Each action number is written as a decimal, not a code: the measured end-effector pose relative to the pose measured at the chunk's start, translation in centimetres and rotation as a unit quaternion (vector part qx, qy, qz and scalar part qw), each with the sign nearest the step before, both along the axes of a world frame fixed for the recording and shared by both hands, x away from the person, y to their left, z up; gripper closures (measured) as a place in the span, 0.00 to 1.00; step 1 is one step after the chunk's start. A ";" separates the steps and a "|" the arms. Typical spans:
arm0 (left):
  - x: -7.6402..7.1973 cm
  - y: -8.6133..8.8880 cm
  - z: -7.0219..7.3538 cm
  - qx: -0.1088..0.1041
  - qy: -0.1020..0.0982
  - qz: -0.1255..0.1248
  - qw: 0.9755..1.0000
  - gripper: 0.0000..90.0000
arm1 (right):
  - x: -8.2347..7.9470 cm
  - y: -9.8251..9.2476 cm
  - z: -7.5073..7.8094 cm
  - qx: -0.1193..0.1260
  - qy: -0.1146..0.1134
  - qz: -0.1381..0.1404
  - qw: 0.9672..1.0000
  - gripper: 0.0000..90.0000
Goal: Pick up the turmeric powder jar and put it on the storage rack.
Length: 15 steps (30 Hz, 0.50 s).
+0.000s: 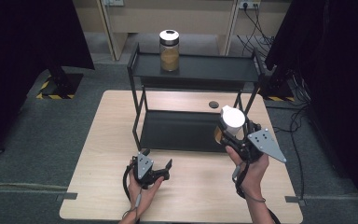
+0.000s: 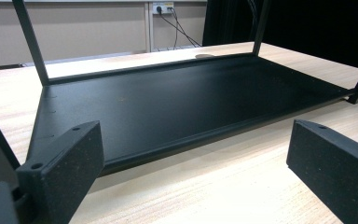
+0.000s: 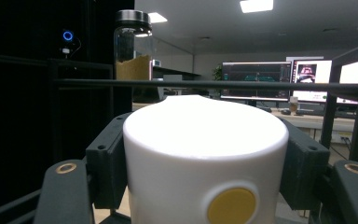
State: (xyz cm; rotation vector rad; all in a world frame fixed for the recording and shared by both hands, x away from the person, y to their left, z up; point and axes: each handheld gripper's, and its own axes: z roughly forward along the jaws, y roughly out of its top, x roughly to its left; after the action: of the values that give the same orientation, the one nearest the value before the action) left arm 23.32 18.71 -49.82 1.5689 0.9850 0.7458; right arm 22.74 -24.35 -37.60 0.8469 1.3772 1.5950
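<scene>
My right gripper [image 1: 230, 132] is shut on a container with a white lid [image 1: 233, 119] and an amber body, held above the table at the right front corner of the black two-tier rack [image 1: 193, 70]. In the right gripper view the white lid [image 3: 205, 149] with a yellow dot sits between both pads. A glass jar [image 1: 169, 50] with a steel lid and tan contents stands on the rack's top shelf, and this jar [image 3: 133, 51] shows behind the top rail. My left gripper [image 1: 162, 167] rests open near the table's front, its jaws wide before the rack's lower shelf [image 2: 186, 98].
The rack's black posts [image 2: 30, 42] stand on the light wooden table [image 1: 102, 140]. A round cable hole [image 1: 213, 104] lies behind the rack. Black curtains flank the table on both sides. Monitors [image 3: 279, 79] glow in the far background.
</scene>
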 end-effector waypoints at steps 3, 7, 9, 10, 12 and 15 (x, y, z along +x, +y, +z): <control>0.0 0.0 0.0 -0.001 0.000 0.001 1.000 0.03 | 0.4 0.2 0.5 0.000 -0.001 0.000 1.000 0.35; 0.0 0.1 0.0 -0.003 0.001 0.001 1.000 0.03 | 0.8 0.4 1.0 0.001 -0.002 -0.001 1.000 0.35; 0.0 0.0 0.0 -0.001 0.000 0.000 1.000 0.03 | 0.9 0.6 1.2 0.002 -0.003 -0.001 1.000 0.35; 0.0 0.0 0.0 0.000 0.000 0.000 1.000 0.03 | 1.0 0.7 1.3 0.003 -0.003 -0.001 1.000 0.35; 0.0 0.0 0.0 0.000 0.000 0.000 1.000 0.03 | 1.1 0.8 1.3 0.003 -0.004 -0.001 1.000 0.35; 0.0 0.0 0.0 -0.003 0.001 0.000 1.000 0.03 | 1.3 0.9 1.5 0.004 -0.004 -0.003 1.000 0.35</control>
State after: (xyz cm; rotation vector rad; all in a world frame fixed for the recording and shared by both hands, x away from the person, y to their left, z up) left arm 23.33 18.75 -49.85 1.5651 0.9873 0.7419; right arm 24.01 -23.40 -36.09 0.8468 1.3625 1.5992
